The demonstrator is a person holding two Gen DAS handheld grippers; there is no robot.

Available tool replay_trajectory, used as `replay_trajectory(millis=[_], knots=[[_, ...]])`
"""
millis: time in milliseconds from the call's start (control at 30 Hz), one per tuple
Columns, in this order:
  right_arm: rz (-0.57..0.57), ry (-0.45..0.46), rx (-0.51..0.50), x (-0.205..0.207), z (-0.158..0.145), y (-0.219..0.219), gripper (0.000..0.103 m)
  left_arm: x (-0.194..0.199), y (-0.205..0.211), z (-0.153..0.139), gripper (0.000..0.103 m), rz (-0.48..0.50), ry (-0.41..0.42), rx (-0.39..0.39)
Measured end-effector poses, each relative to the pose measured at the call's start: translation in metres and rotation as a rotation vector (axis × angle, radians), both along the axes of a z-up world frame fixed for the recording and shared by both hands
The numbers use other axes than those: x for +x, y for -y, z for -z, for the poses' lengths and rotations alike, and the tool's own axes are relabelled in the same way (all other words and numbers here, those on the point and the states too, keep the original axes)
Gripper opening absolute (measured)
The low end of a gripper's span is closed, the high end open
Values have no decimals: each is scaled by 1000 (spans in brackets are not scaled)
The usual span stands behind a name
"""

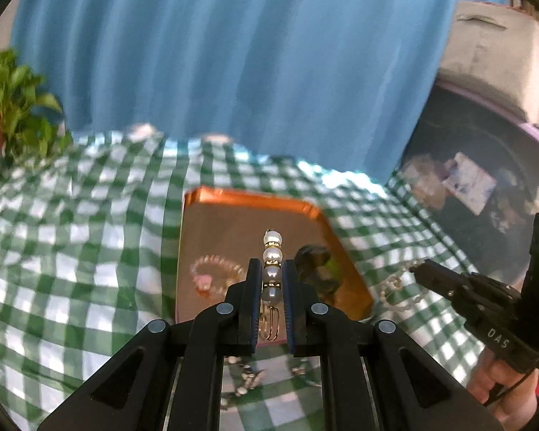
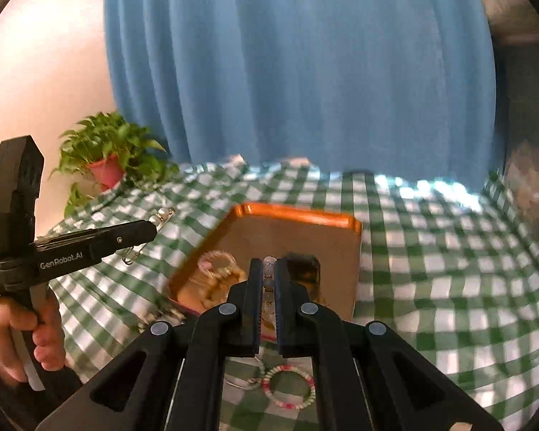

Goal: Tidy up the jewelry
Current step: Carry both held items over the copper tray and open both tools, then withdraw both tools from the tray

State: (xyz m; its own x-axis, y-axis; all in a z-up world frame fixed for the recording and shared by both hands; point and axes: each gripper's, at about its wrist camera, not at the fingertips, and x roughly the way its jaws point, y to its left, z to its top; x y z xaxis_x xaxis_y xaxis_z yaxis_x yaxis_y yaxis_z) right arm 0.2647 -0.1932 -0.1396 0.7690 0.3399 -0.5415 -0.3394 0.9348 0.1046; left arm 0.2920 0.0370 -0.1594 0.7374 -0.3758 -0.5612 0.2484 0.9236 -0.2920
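My left gripper [image 1: 272, 269] is shut on a gold pin with pearls [image 1: 272, 258], held above the near edge of the orange tray [image 1: 233, 197]. The tray holds a pink bead bracelet [image 1: 215, 274] and a dark green-tinted piece [image 1: 316, 265]. My right gripper [image 2: 268, 269] is shut on a beaded bracelet [image 2: 268, 280], above the tray's near edge [image 2: 291, 212]. The left gripper also shows in the right wrist view [image 2: 151, 231], pearl pin [image 2: 163, 215] at its tip. The right gripper shows in the left wrist view [image 1: 418, 267], pale beads [image 1: 395, 287] hanging below it.
A green-and-white checked cloth [image 2: 431, 269] covers the table. A potted plant in a red pot [image 2: 107, 165] stands at the back left. A multicoloured bracelet [image 2: 287, 386] and a ring lie on the cloth near me. More jewelry [image 1: 244, 377] lies under my left gripper. Blue curtain behind.
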Motion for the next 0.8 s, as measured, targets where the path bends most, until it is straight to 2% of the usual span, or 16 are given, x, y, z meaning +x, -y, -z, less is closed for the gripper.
replay_trajectory(millis=[200,467,533,567,600,667,700,733,800], knots=[[-1,-103,30,36,45,13,5,30,0,50,12,2,-106,35],[12,-205,44,63,83,12,7,47,0,74,12,18,-171,45],[41,-222,34,64,89,12,16,49,4,79,15,24,-190,63],[56,-236,40,63,92,14,33,48,7,82,16,19,-203,75],[60,-244,51,60,92,16,52,47,8,83,22,17,-209,80],[72,-221,55,49,85,21,58,39,13,83,50,8,-203,88],[87,-204,53,41,80,24,58,33,16,82,71,-10,-196,93],[91,-194,55,37,76,26,58,28,19,79,76,-15,-184,88],[82,-162,66,20,66,31,61,15,24,71,76,-12,-163,74]])
